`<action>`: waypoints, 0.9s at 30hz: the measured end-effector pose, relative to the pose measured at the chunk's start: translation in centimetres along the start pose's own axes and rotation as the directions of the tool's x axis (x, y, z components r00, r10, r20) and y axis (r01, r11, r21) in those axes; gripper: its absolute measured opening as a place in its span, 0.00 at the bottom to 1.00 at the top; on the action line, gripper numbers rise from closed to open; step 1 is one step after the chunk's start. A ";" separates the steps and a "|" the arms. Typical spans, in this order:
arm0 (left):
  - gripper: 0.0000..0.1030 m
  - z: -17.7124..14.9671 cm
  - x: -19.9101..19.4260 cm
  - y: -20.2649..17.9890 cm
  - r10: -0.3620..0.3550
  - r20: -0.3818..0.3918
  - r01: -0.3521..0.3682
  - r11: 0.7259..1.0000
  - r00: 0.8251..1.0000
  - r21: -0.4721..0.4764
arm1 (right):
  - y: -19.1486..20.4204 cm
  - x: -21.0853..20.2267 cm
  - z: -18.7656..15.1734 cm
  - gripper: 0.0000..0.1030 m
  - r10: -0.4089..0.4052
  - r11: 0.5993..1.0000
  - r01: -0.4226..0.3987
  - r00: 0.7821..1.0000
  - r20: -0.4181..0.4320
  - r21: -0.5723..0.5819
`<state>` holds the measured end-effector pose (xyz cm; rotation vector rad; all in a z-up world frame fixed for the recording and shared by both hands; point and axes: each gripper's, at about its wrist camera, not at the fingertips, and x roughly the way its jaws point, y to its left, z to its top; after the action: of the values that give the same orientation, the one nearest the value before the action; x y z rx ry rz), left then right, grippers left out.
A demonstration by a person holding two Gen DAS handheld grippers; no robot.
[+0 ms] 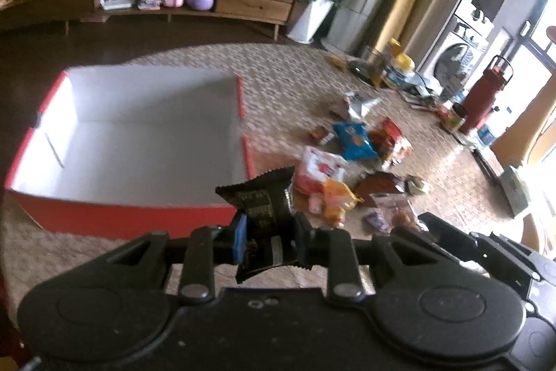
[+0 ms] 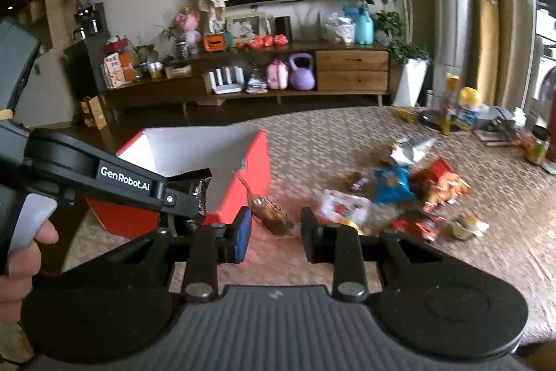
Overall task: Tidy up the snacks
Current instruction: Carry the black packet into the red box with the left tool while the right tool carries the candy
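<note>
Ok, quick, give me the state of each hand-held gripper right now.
Left hand-held gripper: closed on a black snack packet.
Right hand-held gripper: holding a clear packet with brown contents between its fingers.

Daylight floods in from the windows (image 1: 542,65) at the right, blowing out that edge in glare. Both fisheye views bend straight lines near the borders, with dark corners. The snack pile (image 2: 399,193) smears, probably motion blur.
</note>
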<state>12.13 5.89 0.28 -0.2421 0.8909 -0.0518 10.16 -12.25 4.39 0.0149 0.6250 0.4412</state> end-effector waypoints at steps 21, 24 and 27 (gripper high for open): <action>0.25 6.0 1.3 12.1 0.178 -0.006 -0.178 0.983 0.984 -0.051 | 9.8 11.1 4.2 0.29 0.049 0.996 -0.055 0.996 -0.079 -0.069; 0.25 6.4 2.4 13.6 0.203 -0.023 -0.204 0.978 0.979 -0.053 | 10.1 13.1 4.3 0.29 0.041 0.997 -0.048 0.993 -0.112 -0.062; 0.25 6.7 3.5 14.8 0.219 -0.046 -0.222 0.973 0.975 -0.059 | 10.8 15.0 4.4 0.29 0.028 0.997 -0.038 0.990 -0.139 -0.071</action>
<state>18.69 21.07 -1.73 -0.2013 0.9552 0.1794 19.18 4.09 1.09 -0.0758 0.7454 0.4999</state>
